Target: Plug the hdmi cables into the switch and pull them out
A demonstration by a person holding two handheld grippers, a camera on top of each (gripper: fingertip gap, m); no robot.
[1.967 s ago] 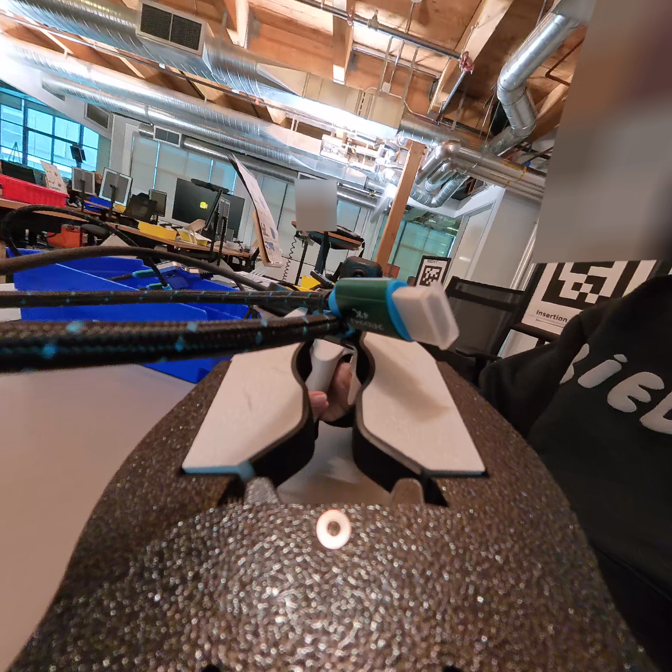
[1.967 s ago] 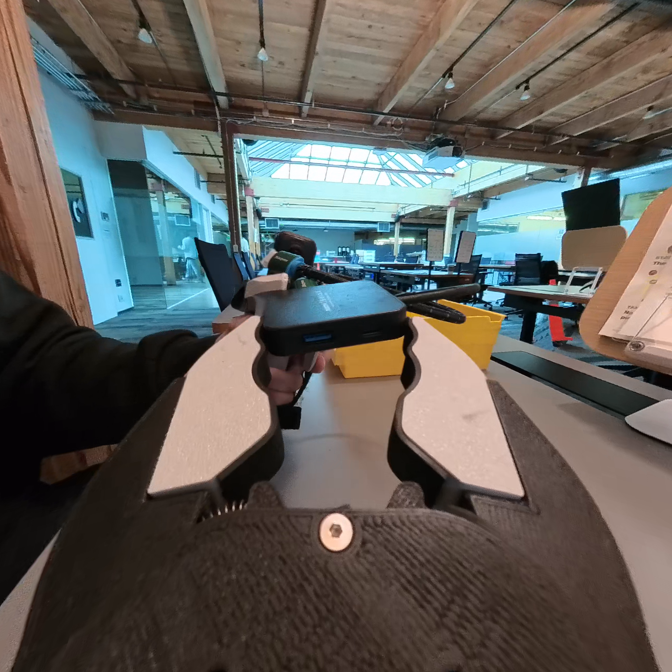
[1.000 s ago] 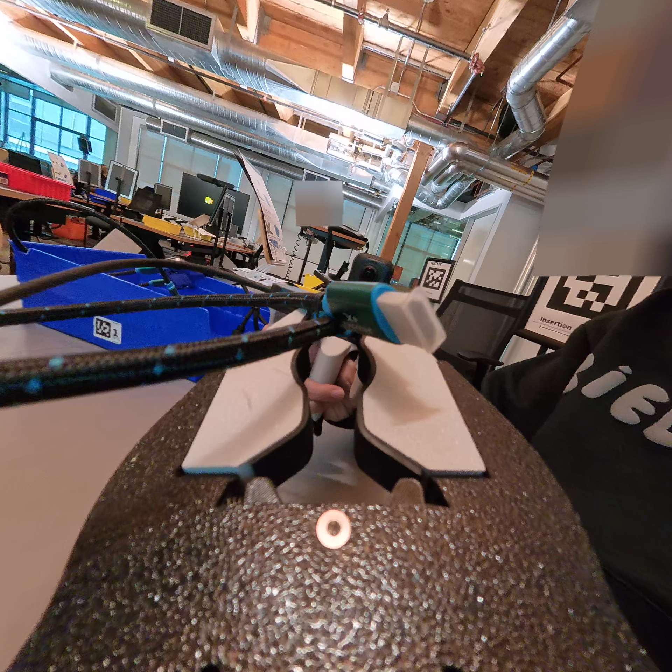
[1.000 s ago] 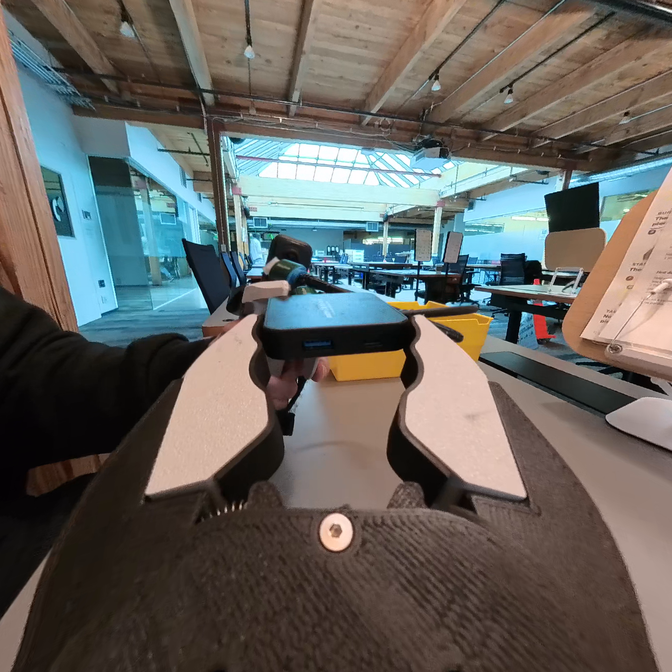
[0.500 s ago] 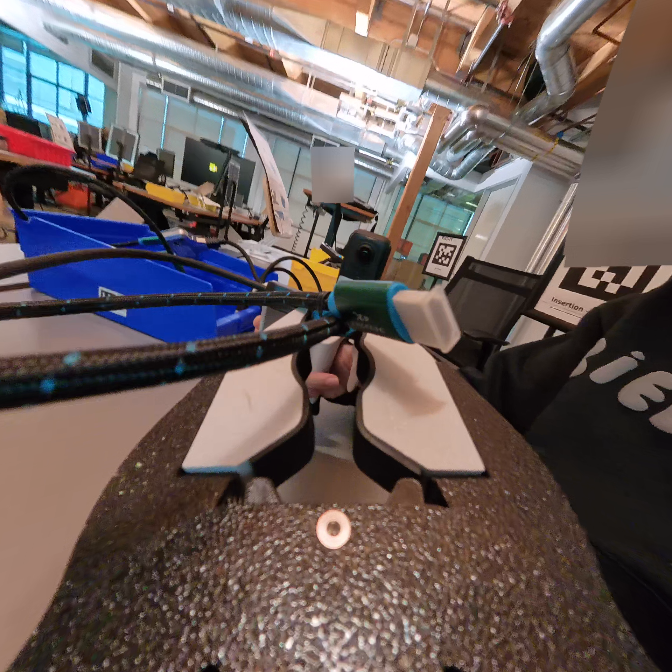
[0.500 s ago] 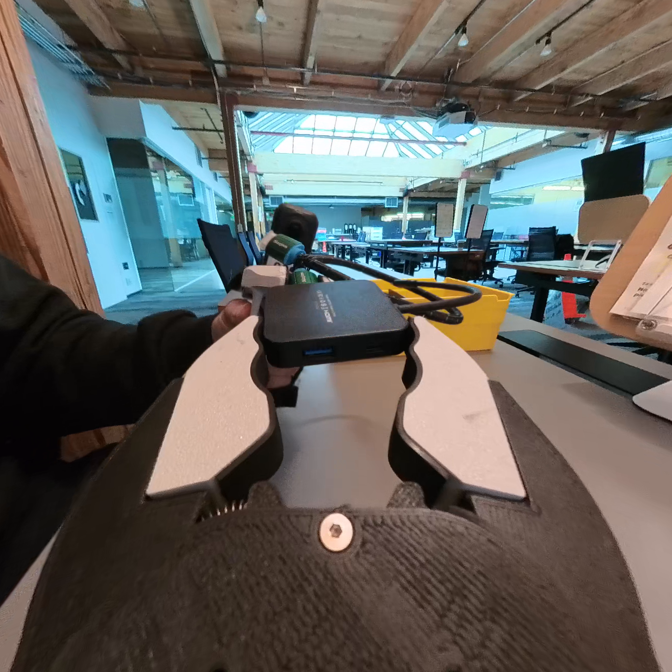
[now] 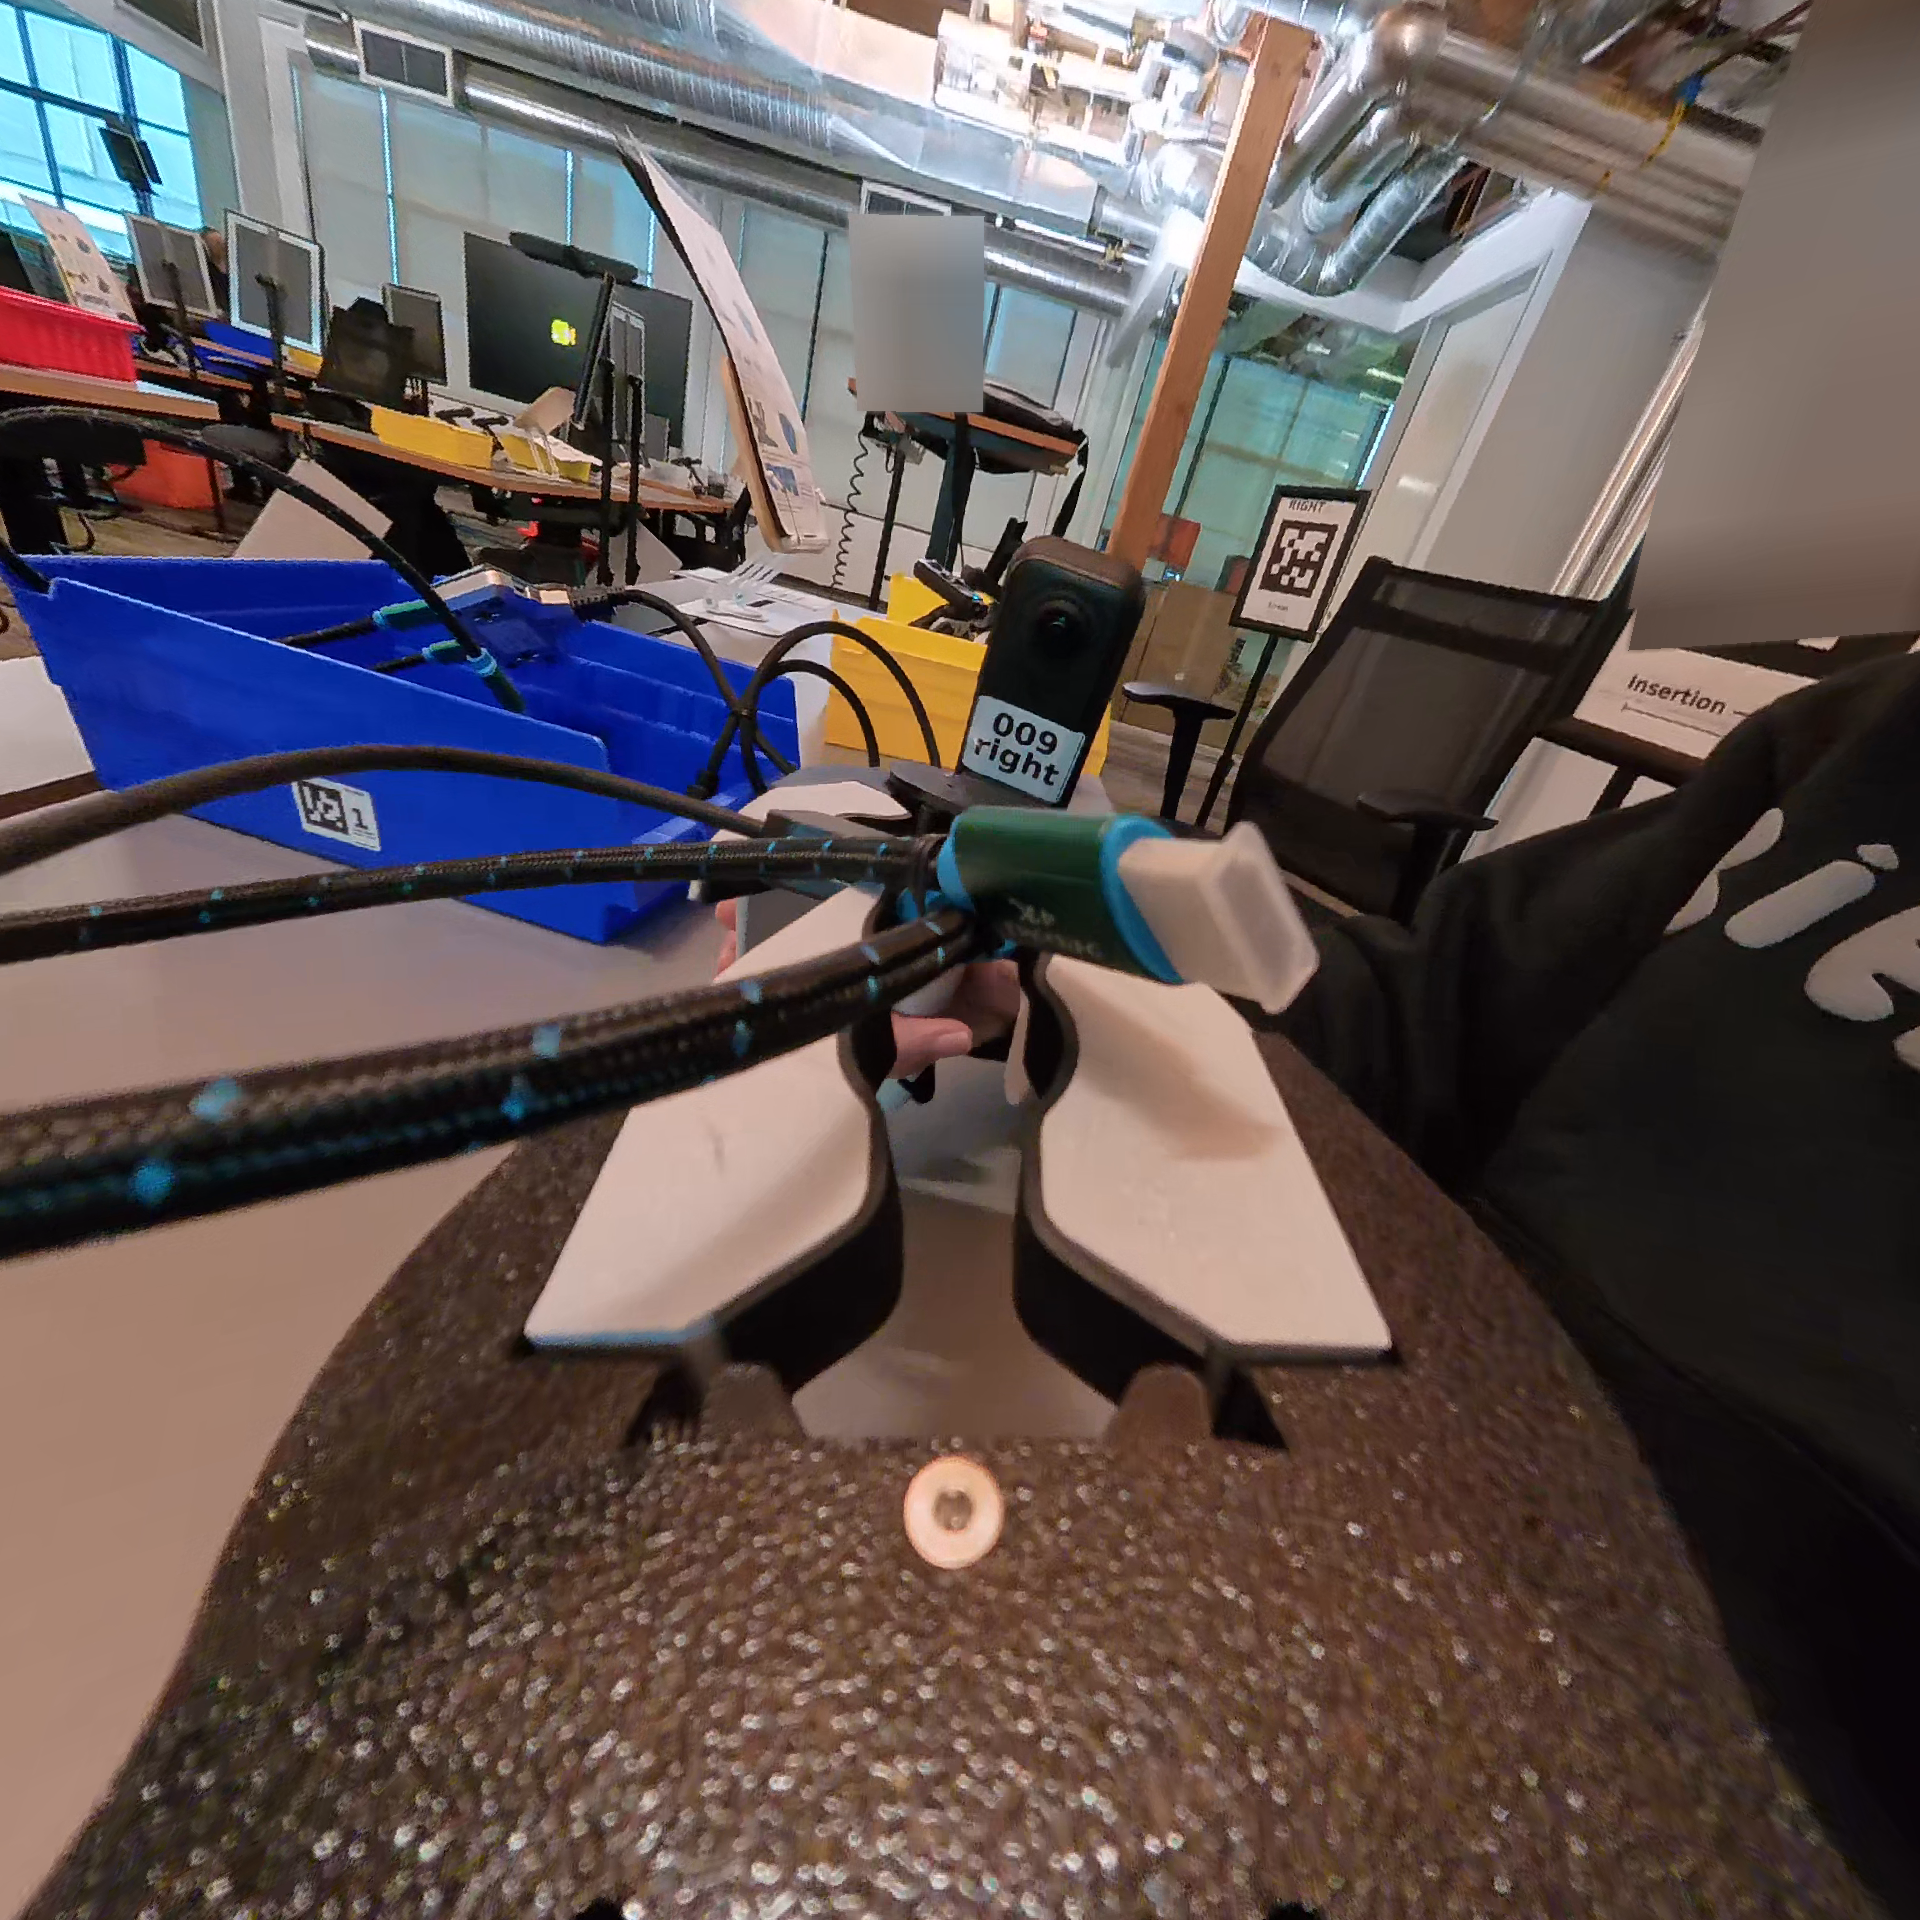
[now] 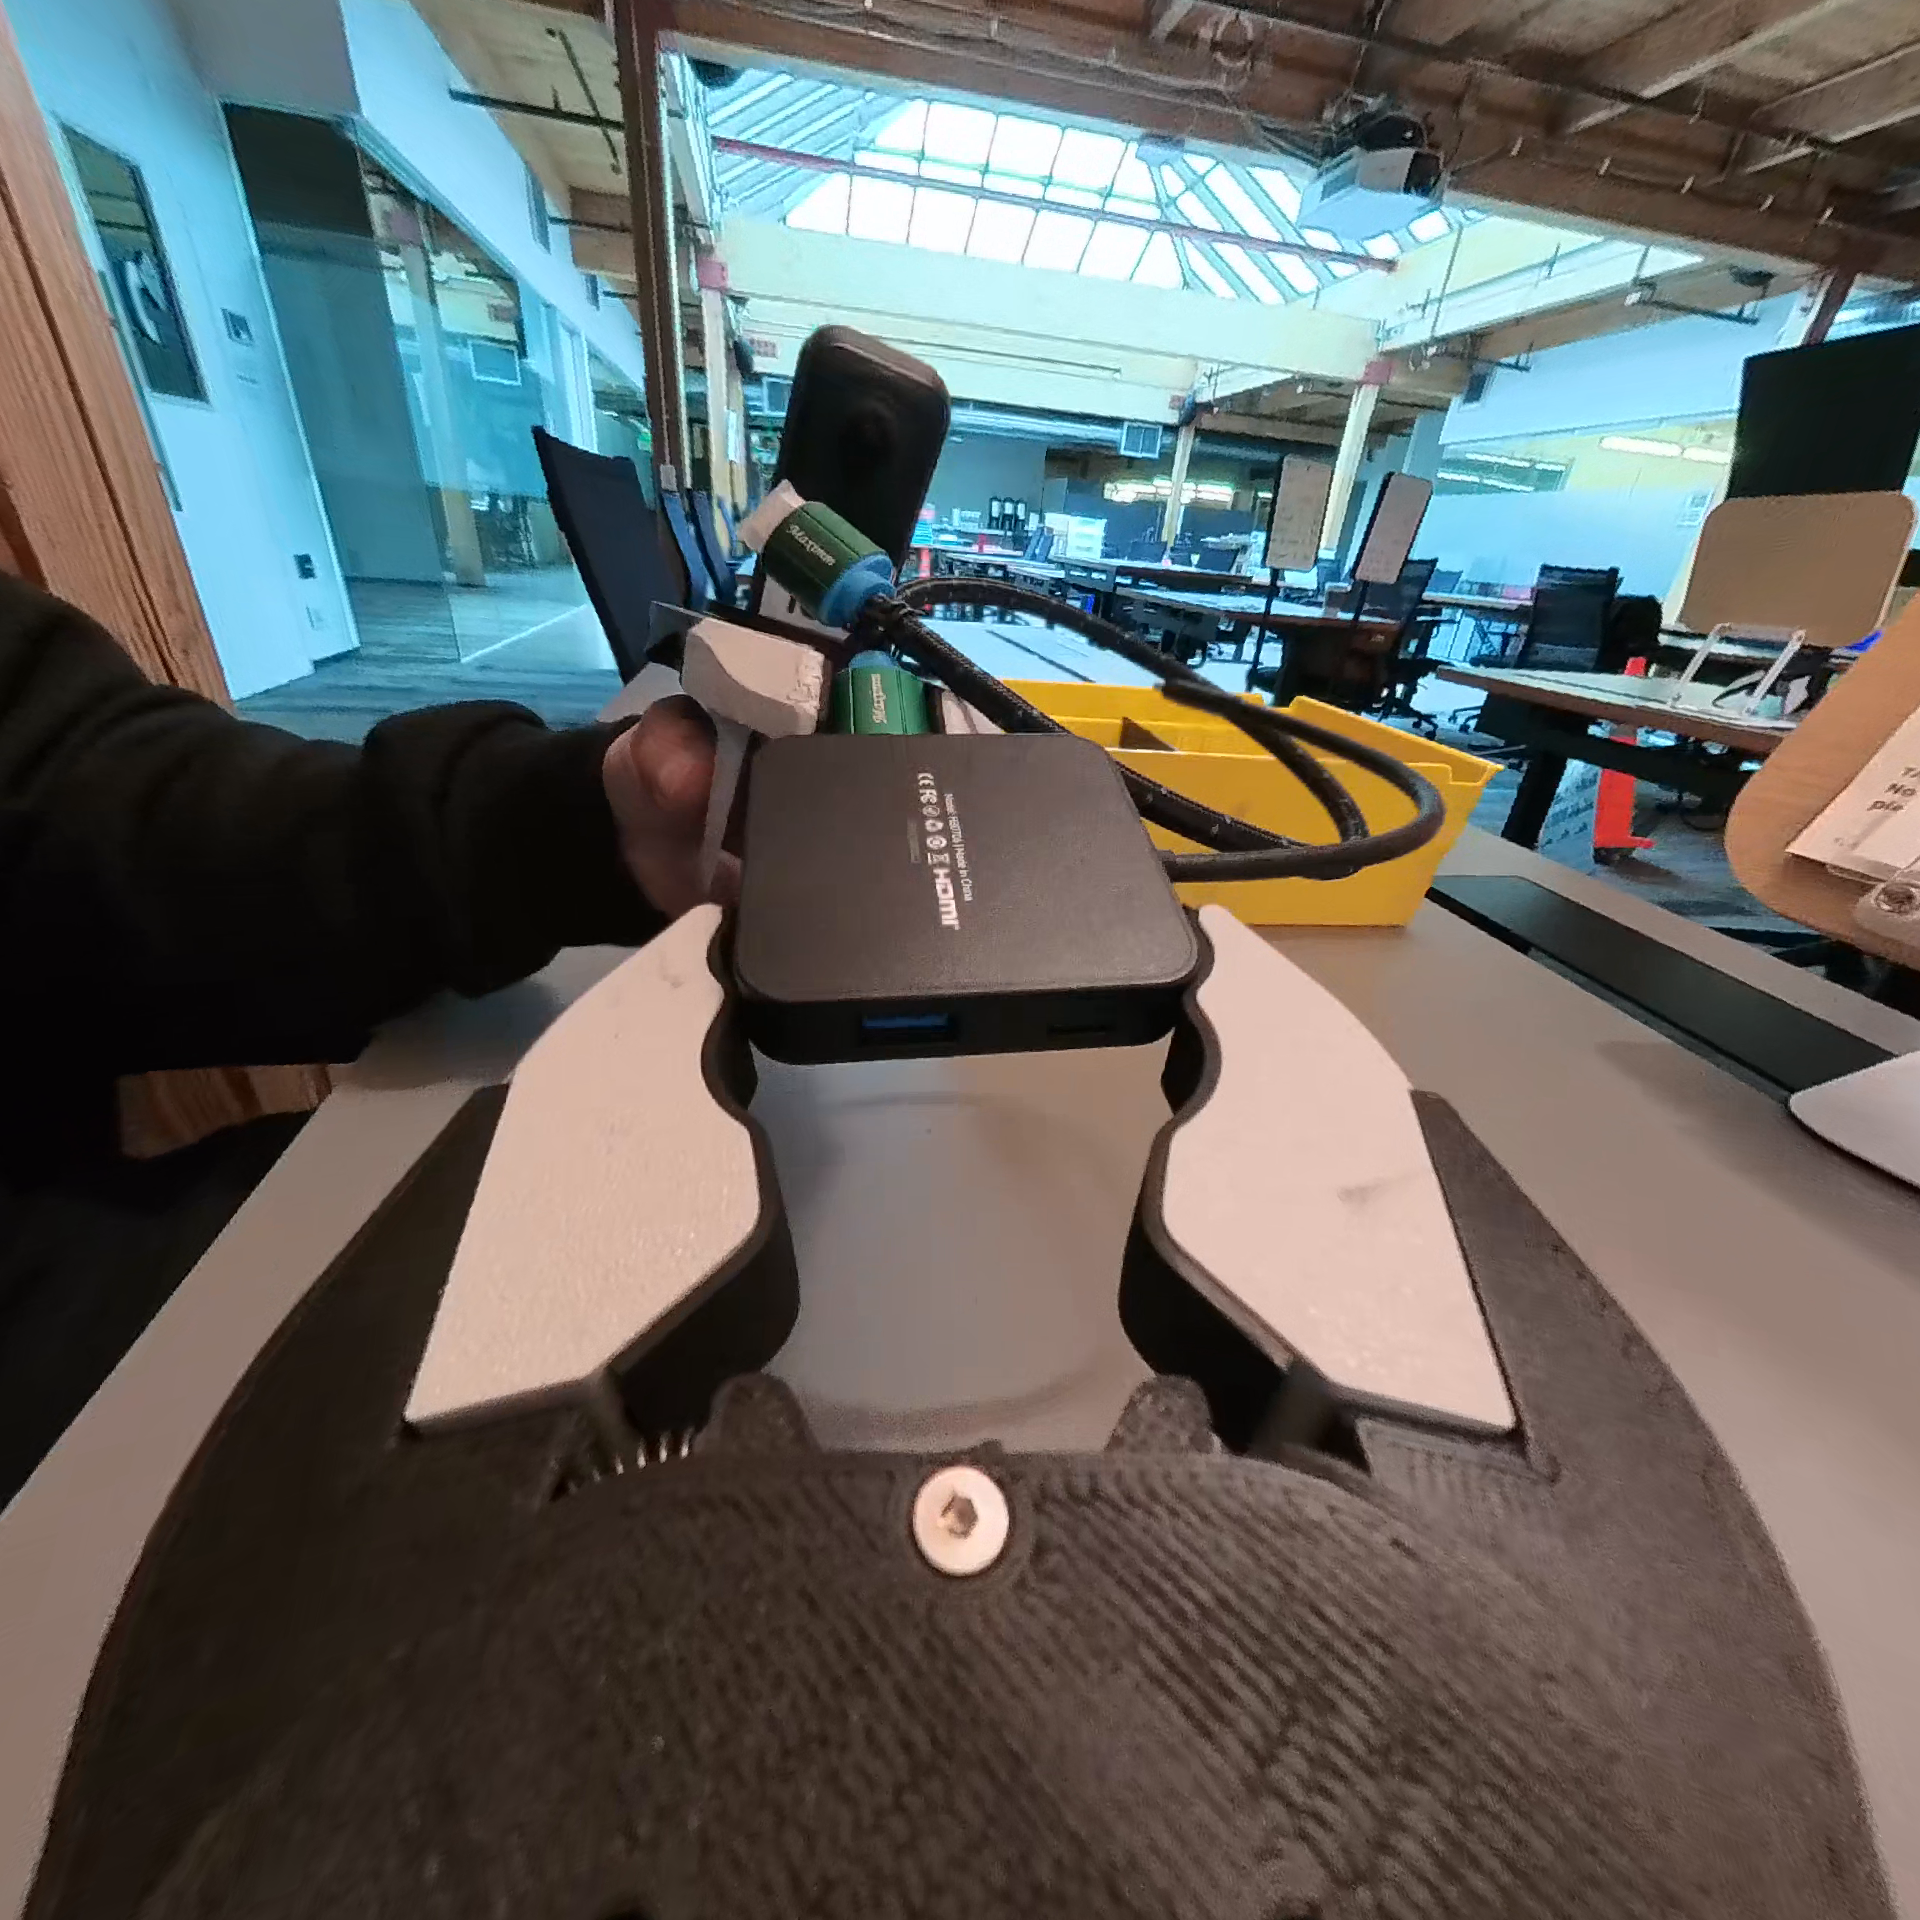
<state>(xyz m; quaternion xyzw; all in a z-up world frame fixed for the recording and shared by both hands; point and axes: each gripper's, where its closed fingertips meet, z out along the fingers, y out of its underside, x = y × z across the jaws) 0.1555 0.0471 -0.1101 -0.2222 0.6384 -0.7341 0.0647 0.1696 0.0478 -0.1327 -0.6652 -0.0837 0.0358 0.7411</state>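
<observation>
black switch [image 8: 961, 894] clamped in right gripper [image 8: 961, 997]; left gripper [image 7: 961, 997] seemingly pinches hdmi cable [image 7: 436, 1091].

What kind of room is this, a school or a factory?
Probably a big open office or workshop. There are long desks with monitors, mesh office chairs, and blue and yellow parts bins on the table.

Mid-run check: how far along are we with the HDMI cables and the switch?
Done: the right gripper clamps the black switch above the table, and one green plug appears to sit at its far edge. In hand: the left gripper grips a capped green plug. Left: uncapping, inserting it, then pulling the cables out.
</observation>
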